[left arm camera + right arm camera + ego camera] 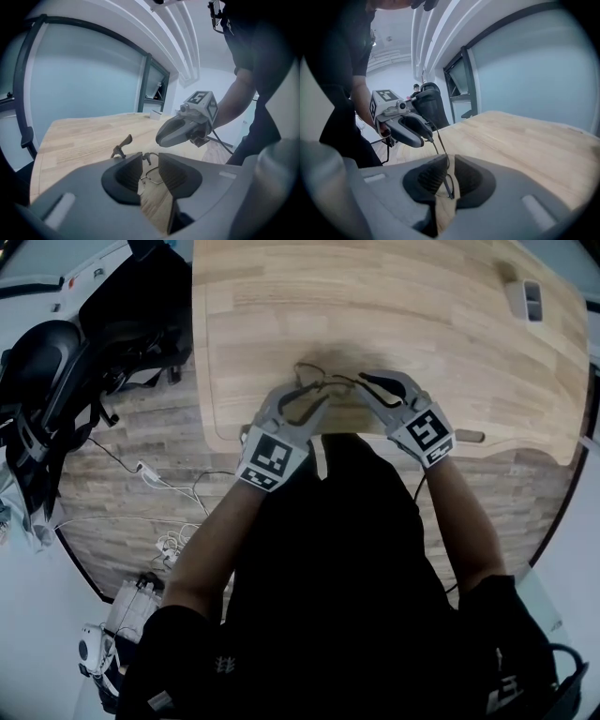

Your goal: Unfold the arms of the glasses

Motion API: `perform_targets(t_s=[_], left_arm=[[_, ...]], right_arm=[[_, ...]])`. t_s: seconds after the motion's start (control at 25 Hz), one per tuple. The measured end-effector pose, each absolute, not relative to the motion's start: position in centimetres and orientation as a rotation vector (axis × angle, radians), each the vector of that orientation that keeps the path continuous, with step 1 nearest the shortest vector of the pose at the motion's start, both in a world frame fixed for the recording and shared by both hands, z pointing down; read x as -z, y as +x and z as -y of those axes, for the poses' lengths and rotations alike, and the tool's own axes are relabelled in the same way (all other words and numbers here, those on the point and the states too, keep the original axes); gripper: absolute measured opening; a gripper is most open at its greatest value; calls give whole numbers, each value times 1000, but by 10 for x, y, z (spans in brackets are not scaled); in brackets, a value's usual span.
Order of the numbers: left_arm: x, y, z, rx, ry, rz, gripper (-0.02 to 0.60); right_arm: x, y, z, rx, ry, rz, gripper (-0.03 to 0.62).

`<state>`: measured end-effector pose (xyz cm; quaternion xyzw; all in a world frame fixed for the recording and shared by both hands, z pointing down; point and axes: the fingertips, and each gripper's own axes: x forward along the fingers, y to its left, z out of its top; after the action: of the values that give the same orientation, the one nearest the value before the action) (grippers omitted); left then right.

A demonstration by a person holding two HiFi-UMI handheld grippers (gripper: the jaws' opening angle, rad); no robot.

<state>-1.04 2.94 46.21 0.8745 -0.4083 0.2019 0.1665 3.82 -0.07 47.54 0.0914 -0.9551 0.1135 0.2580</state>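
Scene: a person stands at a wooden table (394,306); both grippers meet over its near edge, tips almost touching
Glasses (153,175): thin wire frame, strung between the two sets of jaws, near the table's front edge; seemingly just clear of the wood, though no view settles that
Left gripper (150,157): jaws drawn in on the frame, rim and a small dark fitting lying in the slit between the pads; the right gripper view shows wire coming straight off its tips, so it reads as the holding side
Right gripper (447,159): jaws a little apart; one arm (447,186) runs down through the gap, lying against a single pad, with bare wood showing beside it, so it is not pinched from both sides
Other arm: a brown arm end (123,144) stands up just left of the left jaws, apparently already swung away from the lenses
Step in hand: by these views, mid-unfold; the frame is steadied on the left while the right works at the second arm
Next move: likely the right jaws must close on that wire again or hook behind it, then swing it outward about its hinge; the left grip has to stay firm and still
Risk: the wire is slight and springy; too hard a pull could twist the frame out of the left pads or bend the hinge
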Motion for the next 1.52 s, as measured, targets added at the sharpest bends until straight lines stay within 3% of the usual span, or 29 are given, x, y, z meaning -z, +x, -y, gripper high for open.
perform_targets(t_s=[1.4, 1.52], left_arm=[[-427, 92, -51, -592, 2752, 782, 114], [-424, 101, -49, -578, 2776, 744, 114]], right_arm=[[-496, 121, -17, -456, 618, 2486, 40], [-498, 114, -27, -421, 625, 2490, 96]])
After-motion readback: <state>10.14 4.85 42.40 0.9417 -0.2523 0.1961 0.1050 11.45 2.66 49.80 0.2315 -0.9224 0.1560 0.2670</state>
